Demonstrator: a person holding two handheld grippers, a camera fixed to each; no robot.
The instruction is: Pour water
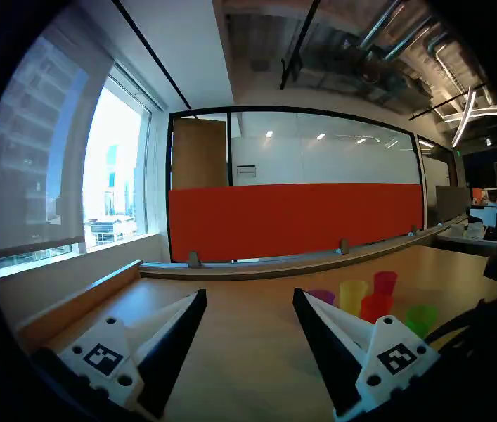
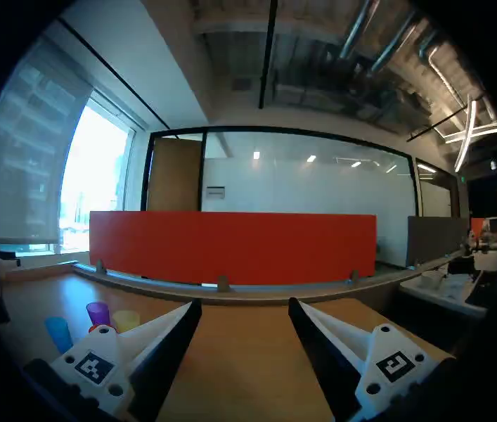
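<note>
Several small plastic cups stand on the wooden desk (image 1: pixel 248 330). In the left gripper view a yellow cup (image 1: pixel 353 295), a pink cup (image 1: pixel 385 282), an orange-red cup (image 1: pixel 376 307), a green cup (image 1: pixel 421 320) and a purple cup (image 1: pixel 322 296) cluster right of my left gripper (image 1: pixel 249 309), which is open and holds nothing. In the right gripper view a blue cup (image 2: pixel 58 333), a purple cup (image 2: pixel 98 313) and a yellow cup (image 2: pixel 126 320) sit left of my right gripper (image 2: pixel 244 316), also open with nothing between its fingers.
An orange divider panel (image 1: pixel 294 219) runs along the desk's far edge, with a glass wall behind it. A window (image 1: pixel 111 183) fills the left side. Another desk with white items (image 2: pixel 452 285) stands at the right. Bare desk surface (image 2: pixel 248 352) lies ahead of both grippers.
</note>
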